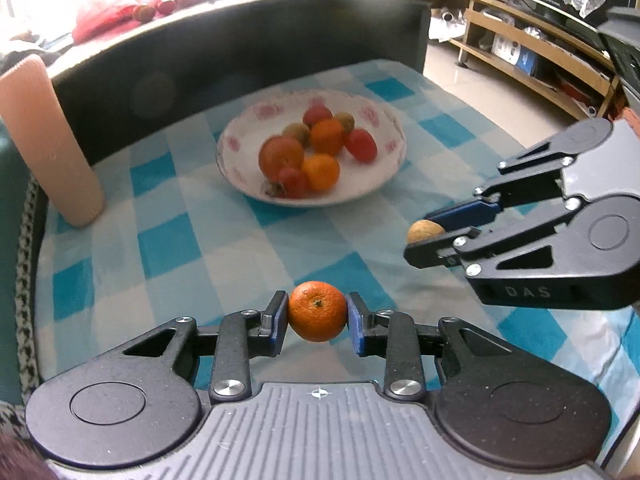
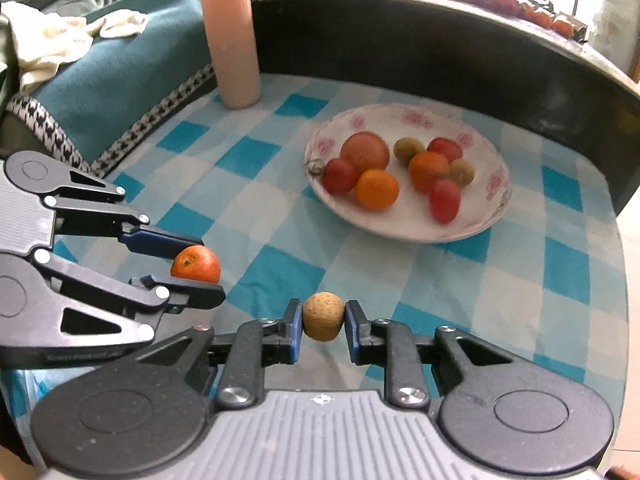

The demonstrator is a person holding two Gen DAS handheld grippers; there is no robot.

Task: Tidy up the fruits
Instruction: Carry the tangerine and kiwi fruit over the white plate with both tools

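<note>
My left gripper (image 1: 318,316) is shut on a small orange tangerine (image 1: 317,311), held above the checked cloth near its front edge. It also shows in the right wrist view (image 2: 200,260) with the tangerine (image 2: 196,265). My right gripper (image 2: 323,322) is shut on a small tan round fruit (image 2: 323,317); it shows in the left wrist view (image 1: 430,232) with the fruit (image 1: 425,232). A white flowered bowl (image 1: 240,136) (image 2: 492,200) farther back holds several red, orange and greenish fruits.
A pink ribbed cylinder (image 1: 48,136) (image 2: 232,40) stands at the cloth's far left corner. A dark curved wall (image 1: 240,48) (image 2: 440,48) borders the back. A teal cushion (image 2: 100,76) lies left; a wooden shelf unit (image 1: 540,52) stands right.
</note>
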